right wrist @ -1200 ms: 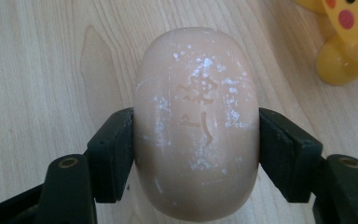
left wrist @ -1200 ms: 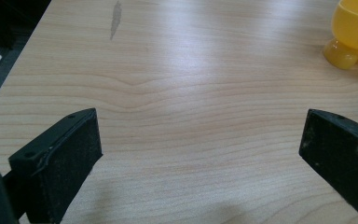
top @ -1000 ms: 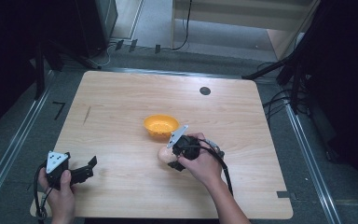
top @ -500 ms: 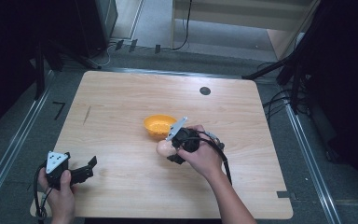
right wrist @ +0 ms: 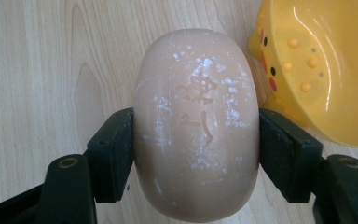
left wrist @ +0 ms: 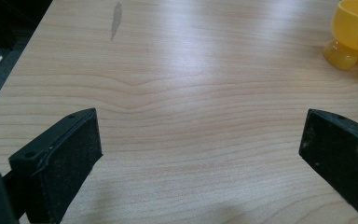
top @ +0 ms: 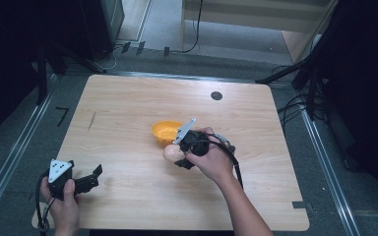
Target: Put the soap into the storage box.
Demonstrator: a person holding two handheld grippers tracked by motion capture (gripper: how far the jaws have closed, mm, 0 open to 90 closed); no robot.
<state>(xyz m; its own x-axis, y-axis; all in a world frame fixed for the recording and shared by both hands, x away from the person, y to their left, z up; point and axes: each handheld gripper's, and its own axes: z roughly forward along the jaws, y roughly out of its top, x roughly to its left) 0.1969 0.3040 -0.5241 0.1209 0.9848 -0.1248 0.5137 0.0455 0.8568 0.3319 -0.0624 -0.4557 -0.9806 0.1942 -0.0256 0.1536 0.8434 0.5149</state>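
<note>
A pale peach bar of soap (right wrist: 196, 126) with an embossed mark sits clamped between the jaws of my right gripper (right wrist: 196, 154). In the high view the soap (top: 172, 153) is held just in front of a yellow soap dish (top: 167, 132) at the table's middle, with the right gripper (top: 181, 152) shut on it. The yellow dish (right wrist: 321, 65) has raised dots inside and lies close to the right of the soap. My left gripper (top: 94, 178) rests near the table's front left corner, open, with bare wood between its pads (left wrist: 70, 154). The dish (left wrist: 354, 32) shows far off.
The wooden table (top: 128, 113) has a small black round insert (top: 216, 96) near its far edge and a dark streak (top: 92, 121) at the left. Cables and dark equipment surround the table on the floor.
My right gripper with the soap has shifted slightly left and toward the yellow dish. The left gripper has stayed still.
</note>
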